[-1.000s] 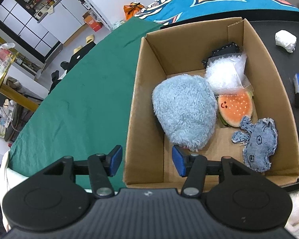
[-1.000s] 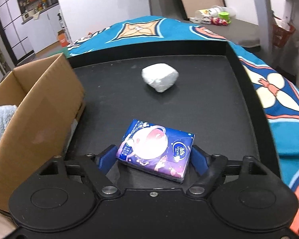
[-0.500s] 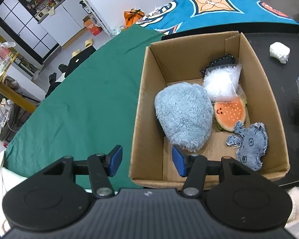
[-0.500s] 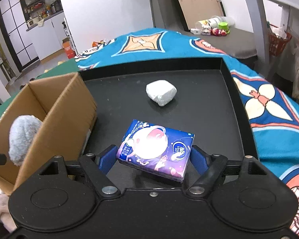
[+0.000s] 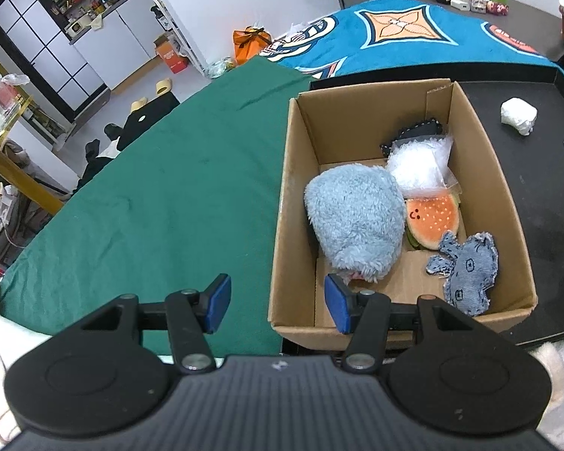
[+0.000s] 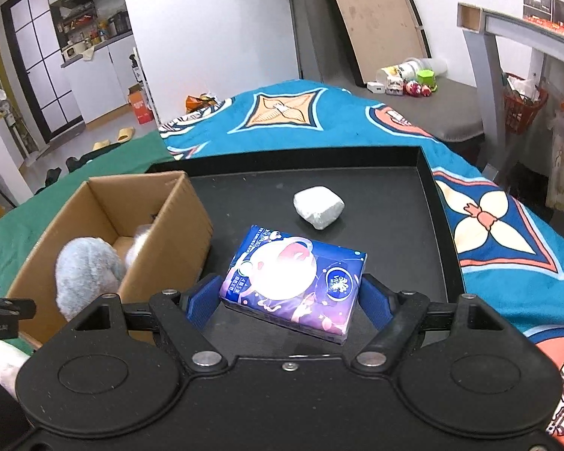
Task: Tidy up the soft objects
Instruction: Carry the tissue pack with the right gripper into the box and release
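The right gripper (image 6: 291, 298) holds a blue tissue pack (image 6: 295, 283) between its two pads, lifted above the black tray (image 6: 430, 203). The left gripper (image 5: 276, 306) is half open and empty; it hangs over the near left corner of the cardboard box (image 5: 293, 203), one pad outside the box wall and one inside.

The left wrist view looks down into the box. There lie a fluffy light blue plush (image 5: 355, 221), a watermelon slice toy (image 5: 432, 220) touching it, a denim toy (image 5: 466, 267) near the front right corner, a clear bag with white filling (image 5: 419, 161) and a black cloth piece (image 5: 413, 135) at the far wall. In the right wrist view only the plush and a bit of the bag show above the box wall.

A white wrapped lump (image 6: 318, 206) lies on the tray, beyond the pack, well apart from the box. The right wrist view shows the tray's right rim and the patterned blue cloth (image 6: 488, 225) past it; the left wrist view shows the green cloth (image 5: 150, 195) left of the box.
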Demonstrator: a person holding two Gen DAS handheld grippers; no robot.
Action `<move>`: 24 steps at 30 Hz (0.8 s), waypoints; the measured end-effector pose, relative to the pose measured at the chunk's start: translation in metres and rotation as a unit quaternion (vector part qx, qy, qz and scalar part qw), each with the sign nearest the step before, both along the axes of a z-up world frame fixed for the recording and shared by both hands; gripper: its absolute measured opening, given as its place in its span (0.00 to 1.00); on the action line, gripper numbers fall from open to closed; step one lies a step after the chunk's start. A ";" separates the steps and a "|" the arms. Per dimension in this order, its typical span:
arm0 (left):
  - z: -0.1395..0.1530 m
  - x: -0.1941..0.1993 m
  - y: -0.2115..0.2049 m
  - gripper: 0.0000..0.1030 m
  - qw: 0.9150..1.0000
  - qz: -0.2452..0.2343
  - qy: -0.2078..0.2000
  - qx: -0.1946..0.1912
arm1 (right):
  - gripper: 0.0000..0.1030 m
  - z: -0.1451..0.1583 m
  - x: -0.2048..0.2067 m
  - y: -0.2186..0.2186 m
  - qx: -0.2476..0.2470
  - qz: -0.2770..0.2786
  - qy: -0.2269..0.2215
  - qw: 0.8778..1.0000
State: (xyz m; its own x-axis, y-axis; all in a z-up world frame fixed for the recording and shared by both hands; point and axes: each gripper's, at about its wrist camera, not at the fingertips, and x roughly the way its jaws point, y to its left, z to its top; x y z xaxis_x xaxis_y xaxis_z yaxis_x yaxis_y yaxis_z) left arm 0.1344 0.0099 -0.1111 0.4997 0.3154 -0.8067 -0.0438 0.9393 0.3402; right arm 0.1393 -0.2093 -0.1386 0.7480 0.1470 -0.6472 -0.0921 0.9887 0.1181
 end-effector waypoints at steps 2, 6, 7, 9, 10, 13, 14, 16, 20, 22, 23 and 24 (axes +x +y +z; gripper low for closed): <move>0.001 -0.002 0.002 0.52 1.000 -0.002 -0.003 -0.008 | 0.75 0.005 -0.002 0.003 0.000 0.004 -0.005 1.000; 0.002 -0.004 0.005 0.52 1.000 -0.001 -0.010 -0.020 | 0.75 0.017 -0.005 0.010 -0.001 0.014 -0.018 1.000; 0.002 -0.004 0.006 0.52 1.000 0.000 -0.011 -0.023 | 0.75 0.019 -0.005 0.011 -0.001 0.016 -0.020 1.000; 0.002 -0.004 0.009 0.52 0.999 0.001 -0.014 -0.031 | 0.75 0.024 -0.007 0.015 -0.001 0.023 -0.026 0.999; 0.001 -0.005 0.009 0.52 0.999 0.000 -0.016 -0.035 | 0.75 0.026 -0.007 0.018 -0.002 0.026 -0.030 0.999; 0.001 -0.007 0.012 0.52 0.999 -0.004 -0.021 -0.045 | 0.75 0.032 -0.009 0.025 0.002 0.043 -0.044 0.998; 0.000 -0.007 0.012 0.52 0.999 -0.005 -0.022 -0.047 | 0.75 0.034 -0.010 0.028 0.001 0.047 -0.044 0.998; 0.000 -0.007 0.013 0.51 0.998 -0.007 -0.021 -0.052 | 0.74 0.036 -0.011 0.032 0.004 0.055 -0.047 0.997; -0.002 -0.008 0.017 0.49 0.997 -0.008 -0.024 -0.068 | 0.74 0.041 -0.013 0.043 0.007 0.076 -0.056 0.996; -0.001 -0.009 0.020 0.48 0.997 -0.006 -0.026 -0.077 | 0.74 0.043 -0.014 0.050 0.010 0.090 -0.059 0.994; -0.001 -0.009 0.022 0.48 0.996 -0.006 -0.028 -0.083 | 0.74 0.043 -0.015 0.054 0.011 0.094 -0.059 0.994; -0.001 -0.009 0.023 0.46 0.996 -0.006 -0.030 -0.089 | 0.74 0.044 -0.015 0.056 0.012 0.097 -0.057 0.994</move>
